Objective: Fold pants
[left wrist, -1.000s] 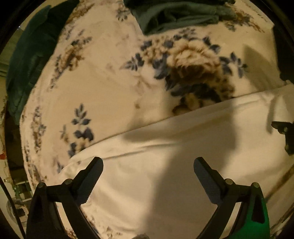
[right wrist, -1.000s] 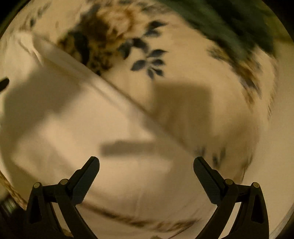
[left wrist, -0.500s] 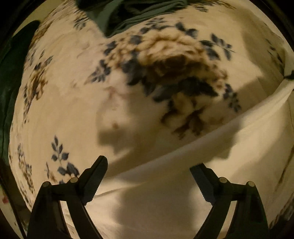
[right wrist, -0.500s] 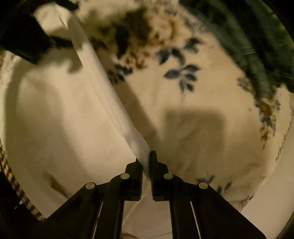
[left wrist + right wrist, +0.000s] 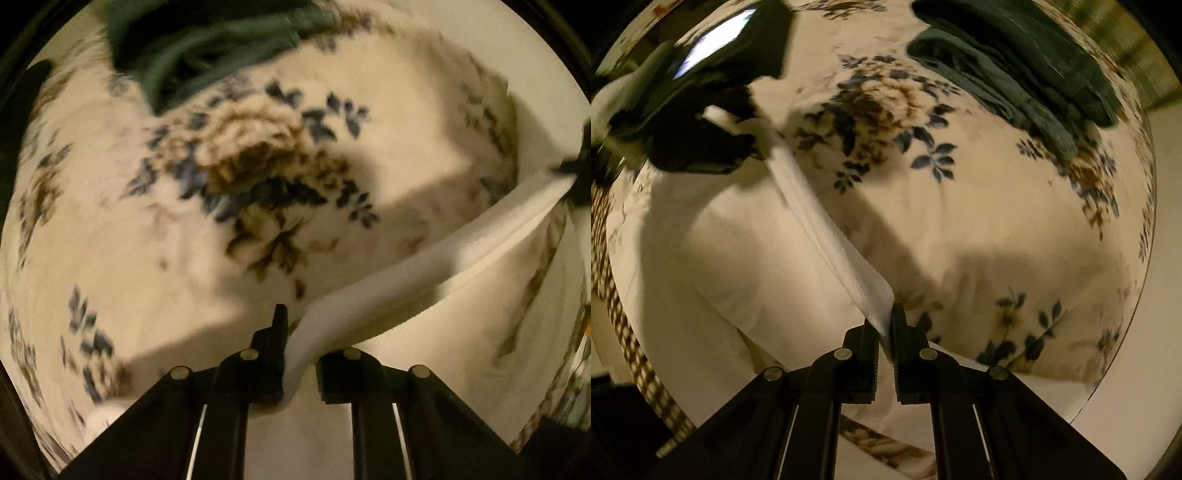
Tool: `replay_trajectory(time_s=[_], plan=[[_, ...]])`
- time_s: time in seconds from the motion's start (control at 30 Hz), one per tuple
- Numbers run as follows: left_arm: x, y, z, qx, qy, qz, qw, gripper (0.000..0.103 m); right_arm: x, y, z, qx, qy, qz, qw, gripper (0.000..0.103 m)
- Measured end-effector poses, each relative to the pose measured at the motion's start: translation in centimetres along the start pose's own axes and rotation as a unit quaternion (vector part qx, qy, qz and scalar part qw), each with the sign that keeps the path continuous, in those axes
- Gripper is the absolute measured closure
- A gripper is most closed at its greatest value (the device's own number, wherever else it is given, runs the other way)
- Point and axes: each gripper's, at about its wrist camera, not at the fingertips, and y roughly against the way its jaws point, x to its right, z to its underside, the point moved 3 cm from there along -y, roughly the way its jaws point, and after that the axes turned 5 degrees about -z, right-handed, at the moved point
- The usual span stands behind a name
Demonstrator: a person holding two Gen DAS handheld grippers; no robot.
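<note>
Both wrist views look down, close over floral blanket [image 5: 155,254]. Left faces right along pants [image 5: 424,269]; right faces left. Shared: pants, central flower, green cloth [image 5: 1015,62].

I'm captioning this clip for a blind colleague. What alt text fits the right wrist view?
The right gripper, jaws shut, pinches the ribbed edge of the white cotton pants, which stretches taut up-left to the left gripper. The pants lie on a cream fleece blanket with blue and brown flowers; folded dark green clothes sit at the top right.
</note>
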Motion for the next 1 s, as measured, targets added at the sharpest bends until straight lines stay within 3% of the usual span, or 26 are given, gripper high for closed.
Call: replay_trajectory(time_s=[0.13, 0.23, 0.33, 0.47, 0.6, 0.77, 0.9, 0.97, 1.0], plan=[[2.6, 4.1, 4.5, 0.008, 0.082, 0.044, 0.9956, 0.093, -1.7, 1.2, 3.9, 0.009, -0.08, -0.035, 0.996, 0.096], [4.6, 6.1, 11.0, -0.006, 0.121, 0.057, 0.991, 0.093, -4.8, 0.8, 9.1, -0.007, -0.133, -0.076, 0.988, 0.096], [7.3, 4.9, 18.0, -0.056, 0.175, 0.07, 0.9805, 0.093, -8.2, -1.1, 14.5, -0.041, -0.18, -0.115, 0.976, 0.096], [9.9, 1.6, 23.1, -0.109, 0.225, 0.088, 0.9642, 0.092, -12.8, -5.1, 20.0, -0.087, -0.192, -0.118, 0.97, 0.096], [12.3, 0.0, 26.2, -0.122, 0.249, 0.084, 0.9571, 0.092, -14.4, -7.9, 22.9, -0.096, -0.194, -0.107, 0.97, 0.095], [12.7, 0.0, 26.1, -0.115, 0.256, 0.065, 0.9576, 0.088, -14.3, -9.2, 23.4, -0.097, -0.222, -0.115, 0.963, 0.094], [13.0, 3.3, 25.3, -0.109, 0.256, 0.004, 0.9605, 0.069, -14.0, -8.3, 22.7, -0.114, -0.247, -0.13, 0.953, 0.088], [13.1, 4.9, 25.4, -0.106, 0.269, -0.009, 0.9572, 0.042, -13.9, -6.7, 22.4, -0.107, -0.267, -0.14, 0.948, 0.07], [13.0, 5.4, 25.4, -0.106, 0.275, -0.016, 0.9554, 0.034, -13.8, -5.9, 22.6, -0.101, -0.275, -0.141, 0.946, 0.034]])
